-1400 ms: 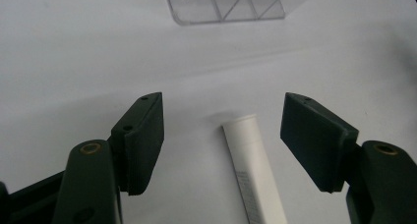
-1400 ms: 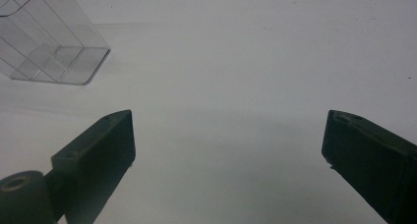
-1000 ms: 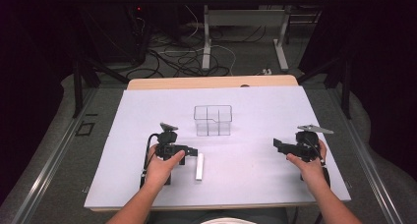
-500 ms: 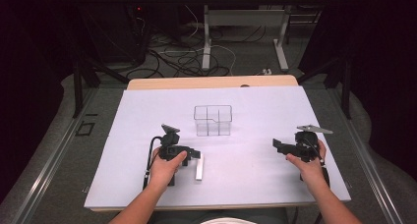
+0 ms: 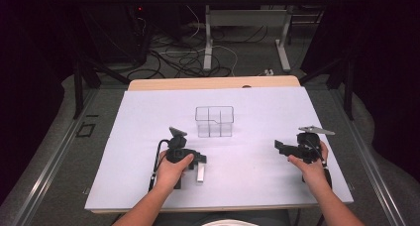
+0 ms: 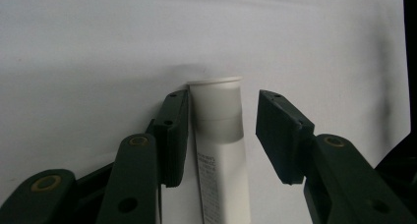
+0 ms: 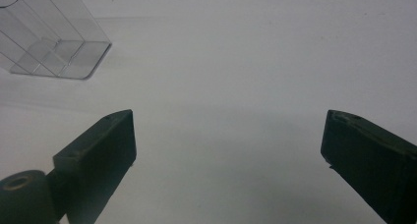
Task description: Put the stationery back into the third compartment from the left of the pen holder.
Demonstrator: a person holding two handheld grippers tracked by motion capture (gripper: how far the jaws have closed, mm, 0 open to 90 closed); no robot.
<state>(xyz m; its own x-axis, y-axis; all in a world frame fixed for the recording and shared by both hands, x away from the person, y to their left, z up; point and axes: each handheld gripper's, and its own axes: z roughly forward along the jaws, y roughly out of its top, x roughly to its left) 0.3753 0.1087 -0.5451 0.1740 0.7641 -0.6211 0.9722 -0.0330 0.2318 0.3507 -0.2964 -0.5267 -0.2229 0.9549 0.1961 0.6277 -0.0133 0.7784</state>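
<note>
Closing around a white tube [image 6: 219, 150], my left claw [image 6: 221, 130] has its jaws set one on each side of it, and they have just been drawing together; the left-hand pad in the left gripper view lies right against the tube's side, while a gap of bare surface shows between the tube and the other pad, so I judge the grip not yet made. The tube lies flat on the white tabletop [image 5: 148, 122], its long axis running along my jaws, away from me, with the flared cap end [image 6: 215, 81] pointing outward just past the pad tips and the printed body trailing back toward my hand. From the high view the tube [image 5: 200, 172] sits just to the right of my left hand [image 5: 173, 169], lengthwise toward the far edge, so the squeeze comes across its narrow width, which is the way I want it. Beyond it, farther up the tabletop and a little to the right, stands a clear divided box [image 5: 214, 121], upright and apart from the tube; that looks to me the likely place for it to go. My right claw [image 7: 228, 150] hangs with its jaws wide apart and nothing between them, over bare tabletop, with a corner of the box [image 7: 46, 35] at the upper left of its view. My right hand [image 5: 307, 154] is well off to the right, so the left is plainly the nearer one for this pick.
</note>
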